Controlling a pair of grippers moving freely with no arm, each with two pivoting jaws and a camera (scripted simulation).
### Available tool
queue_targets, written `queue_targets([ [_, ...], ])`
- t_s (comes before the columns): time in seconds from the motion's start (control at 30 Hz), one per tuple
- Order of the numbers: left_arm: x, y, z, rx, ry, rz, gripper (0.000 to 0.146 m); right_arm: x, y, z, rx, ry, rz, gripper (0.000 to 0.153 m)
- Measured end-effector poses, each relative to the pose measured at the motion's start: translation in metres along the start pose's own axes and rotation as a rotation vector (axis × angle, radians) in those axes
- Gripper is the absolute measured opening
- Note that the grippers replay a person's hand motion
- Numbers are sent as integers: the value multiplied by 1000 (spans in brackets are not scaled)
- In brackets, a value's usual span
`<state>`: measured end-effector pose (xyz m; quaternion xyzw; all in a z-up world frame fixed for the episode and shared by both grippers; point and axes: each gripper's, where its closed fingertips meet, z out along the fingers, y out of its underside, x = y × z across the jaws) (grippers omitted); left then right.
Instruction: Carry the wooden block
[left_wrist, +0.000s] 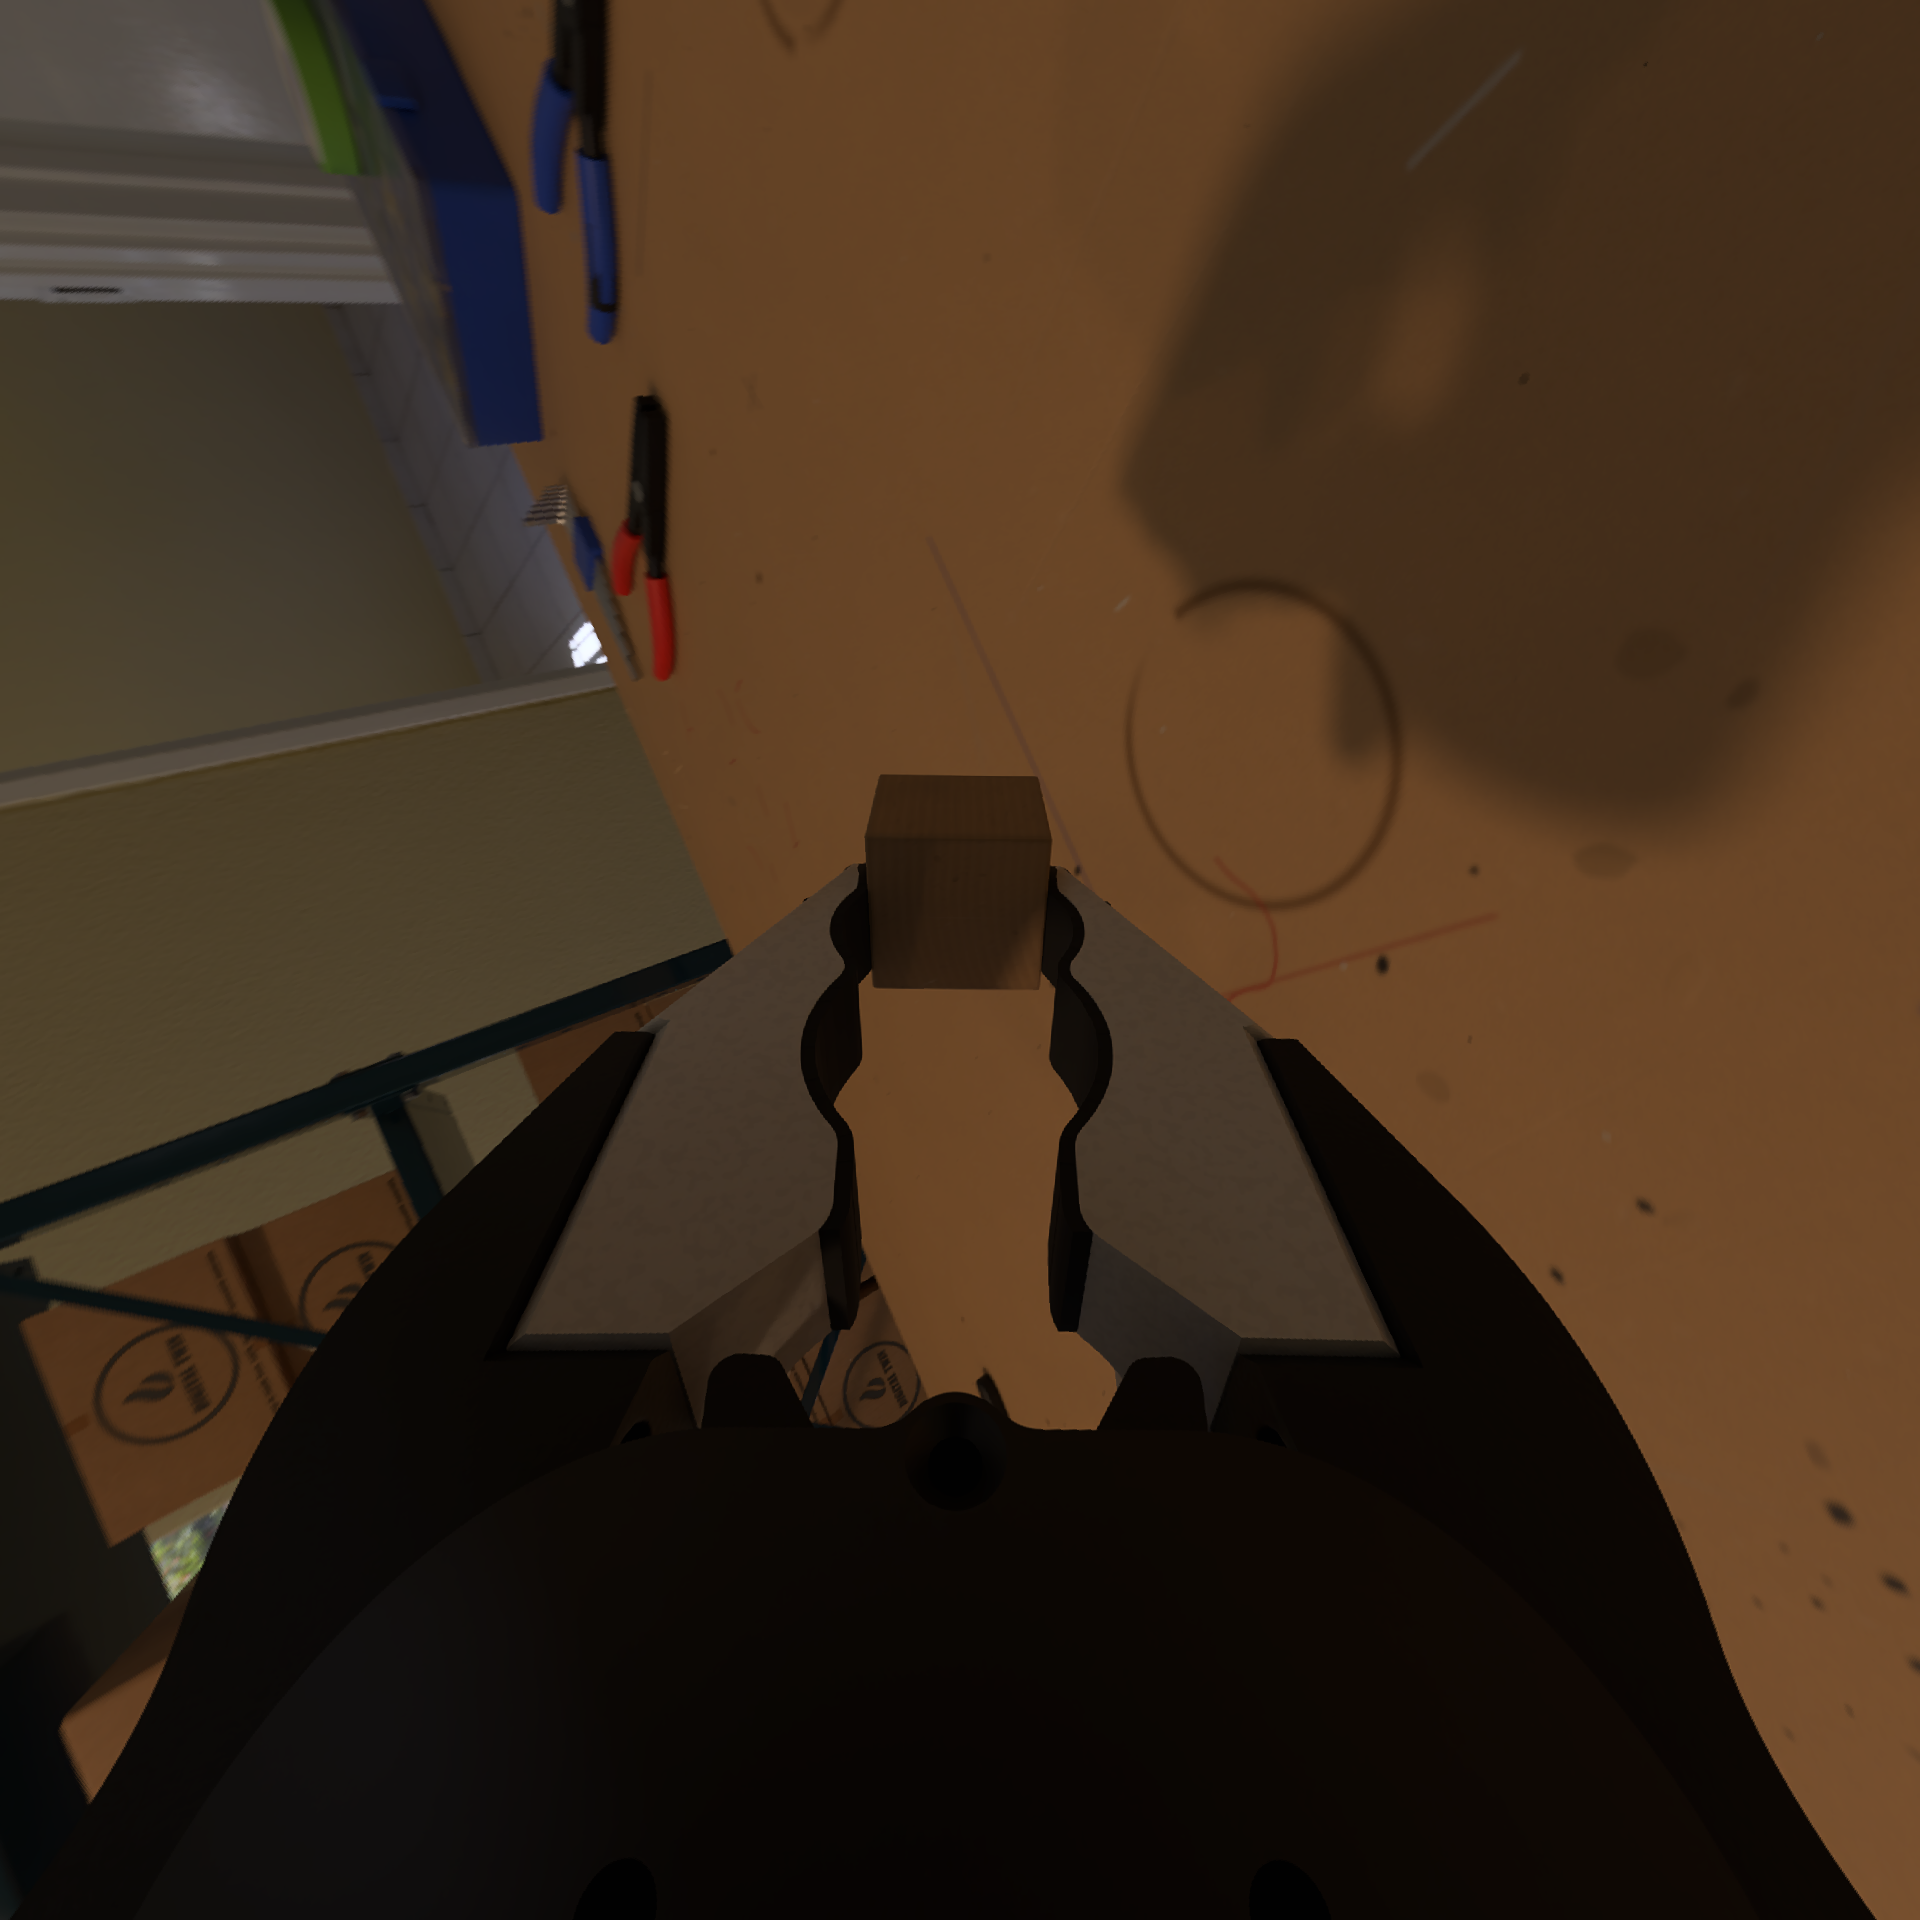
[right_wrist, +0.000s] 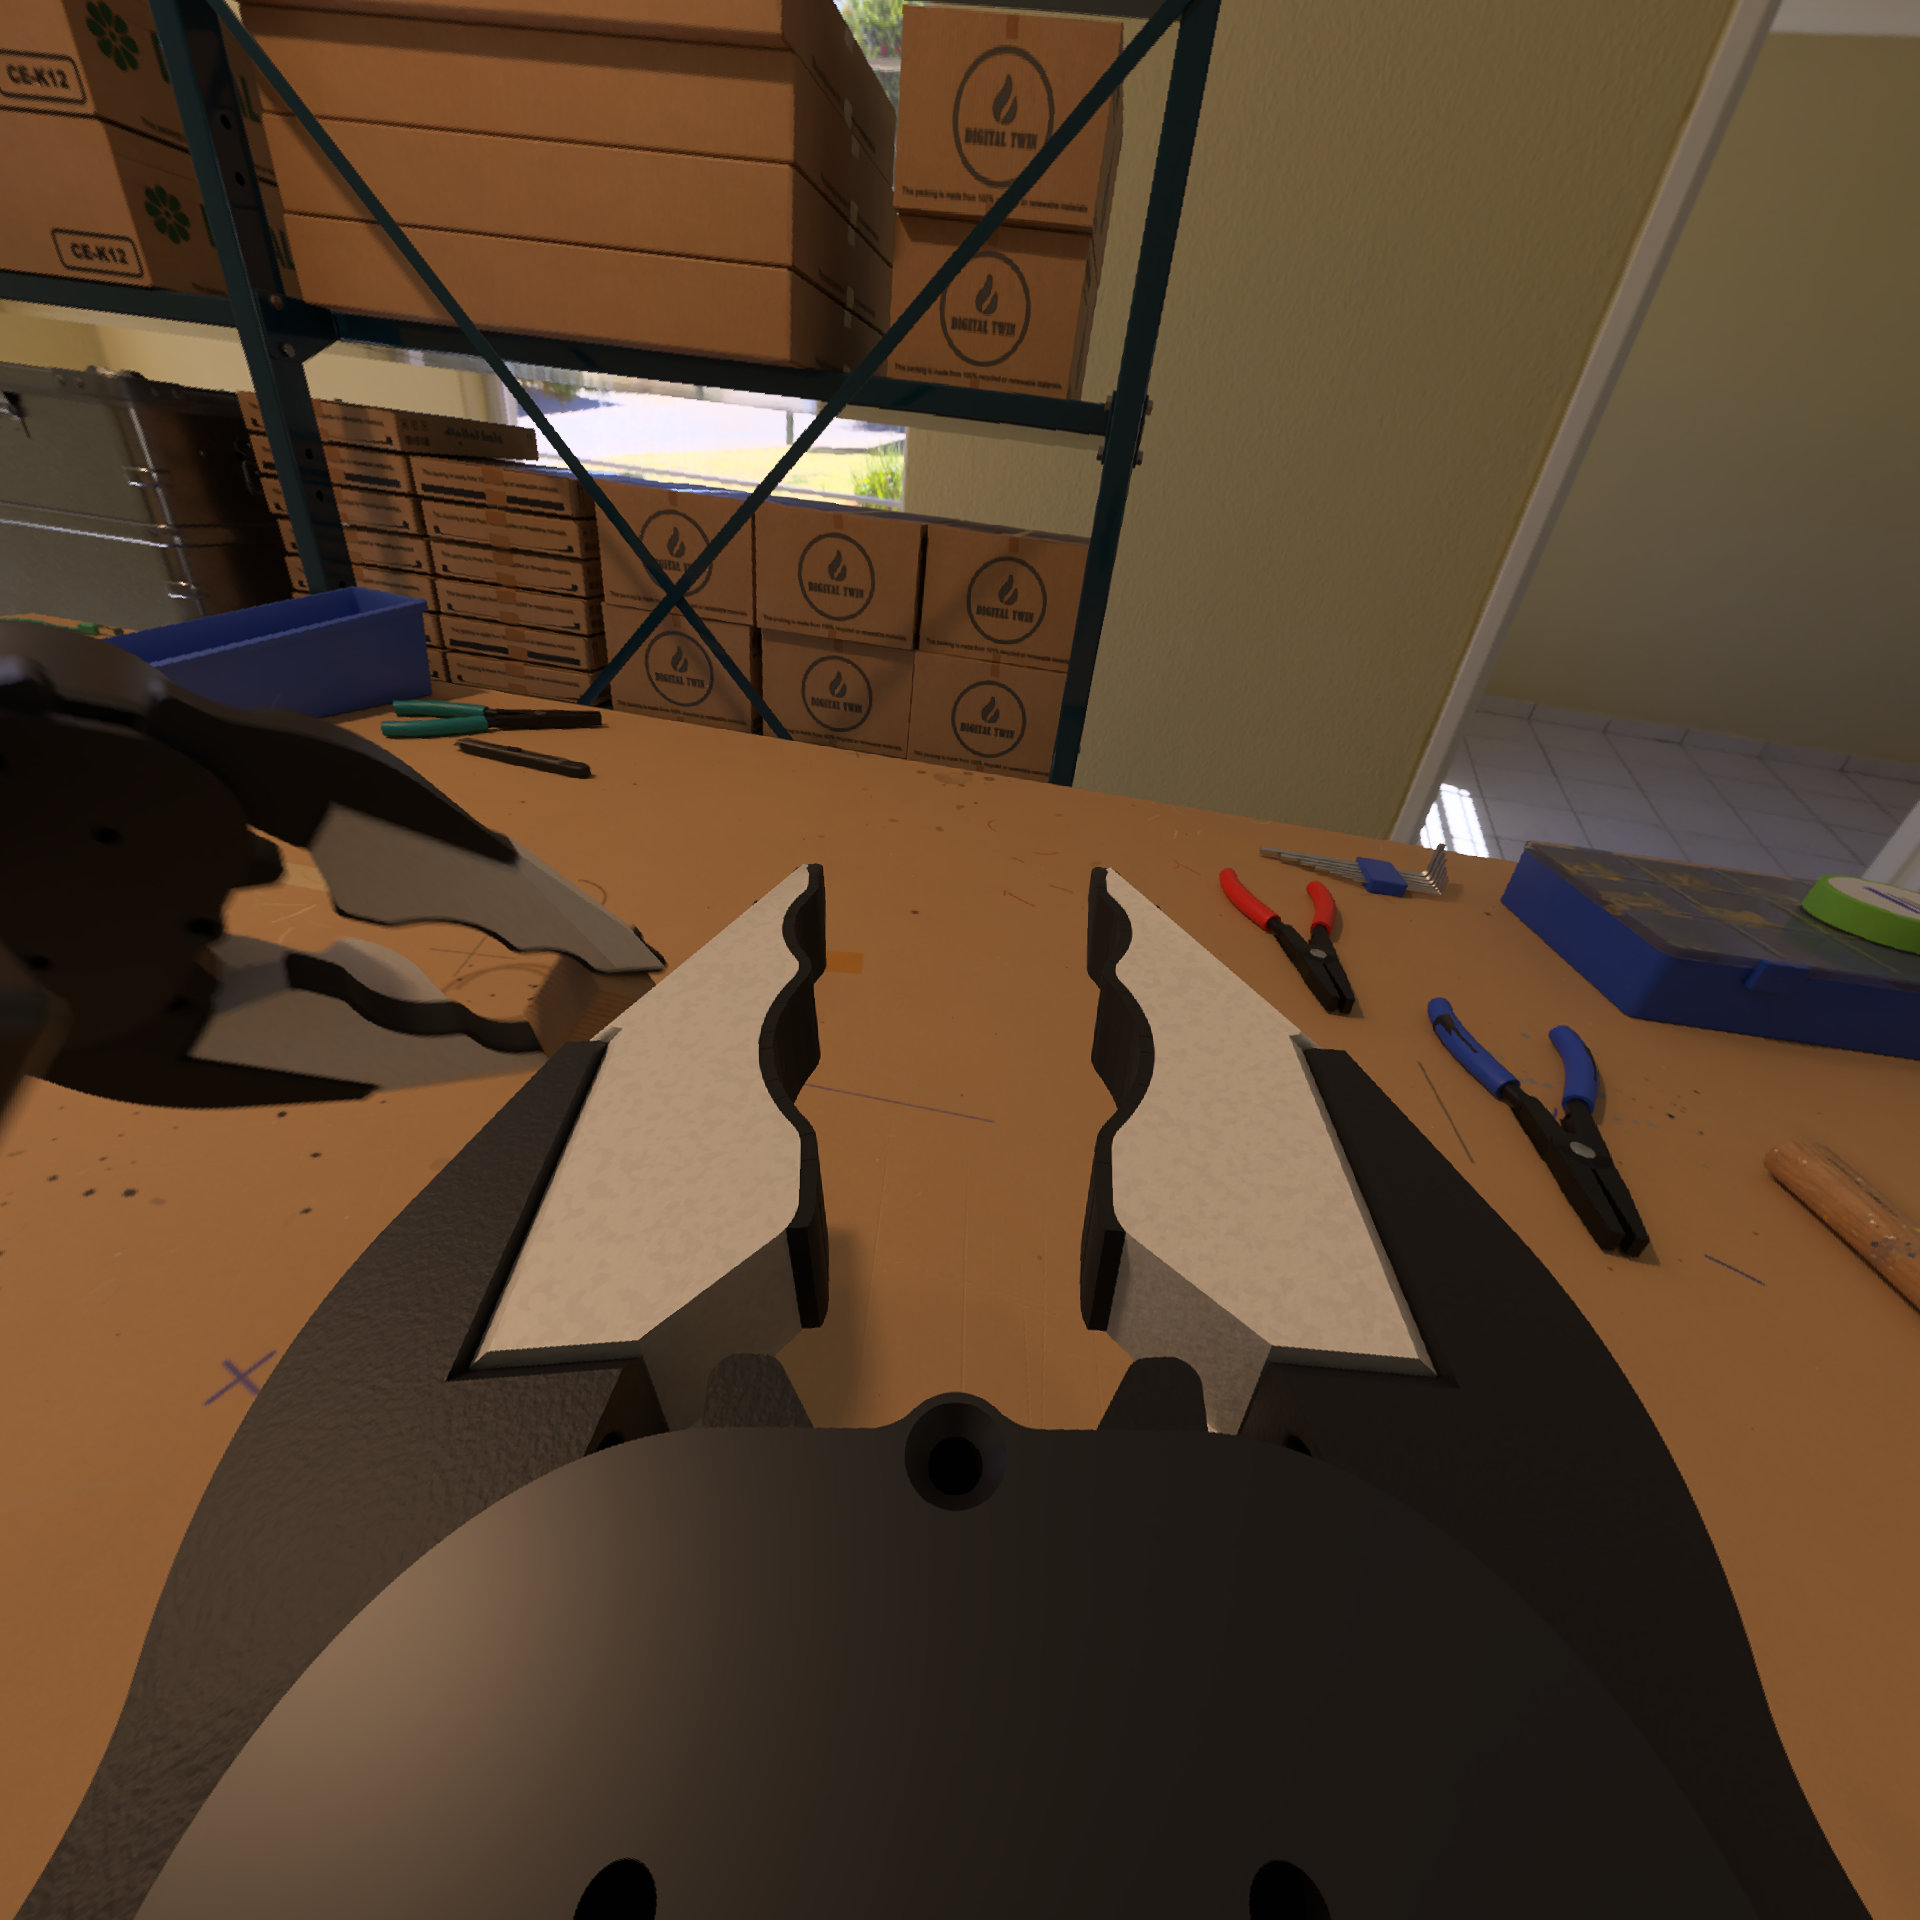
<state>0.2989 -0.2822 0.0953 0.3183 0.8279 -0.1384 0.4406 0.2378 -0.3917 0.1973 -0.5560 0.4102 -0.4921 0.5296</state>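
The wooden block (left_wrist: 956, 862) is a small brown cube. My left gripper (left_wrist: 956, 896) is shut on it, with the block pinched between the fingertips over the brown worktable (left_wrist: 1039, 416). In the right wrist view the left gripper (right_wrist: 592, 997) shows at the left, close above the table, with the block (right_wrist: 566, 1006) partly hidden between its fingers. I cannot tell whether the block touches the table. My right gripper (right_wrist: 956, 878) is open and empty, to the right of the left gripper, above the table (right_wrist: 956, 1039).
Red-handled pliers (right_wrist: 1288, 935), blue-handled pliers (right_wrist: 1538, 1122), a hex key set (right_wrist: 1371, 871), a blue parts case (right_wrist: 1704, 956) and a wooden handle (right_wrist: 1849, 1216) lie at the right. Green pliers (right_wrist: 468, 717) and a blue bin (right_wrist: 291, 649) are at the back left. Shelves of cardboard boxes (right_wrist: 831, 582) stand behind.
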Motion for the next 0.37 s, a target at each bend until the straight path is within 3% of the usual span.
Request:
queue_targets([
  [0.37, 32, -2, 58, -39, 104, -21, 32, 8, 13, 2, -22, 7, 23, 51],
])
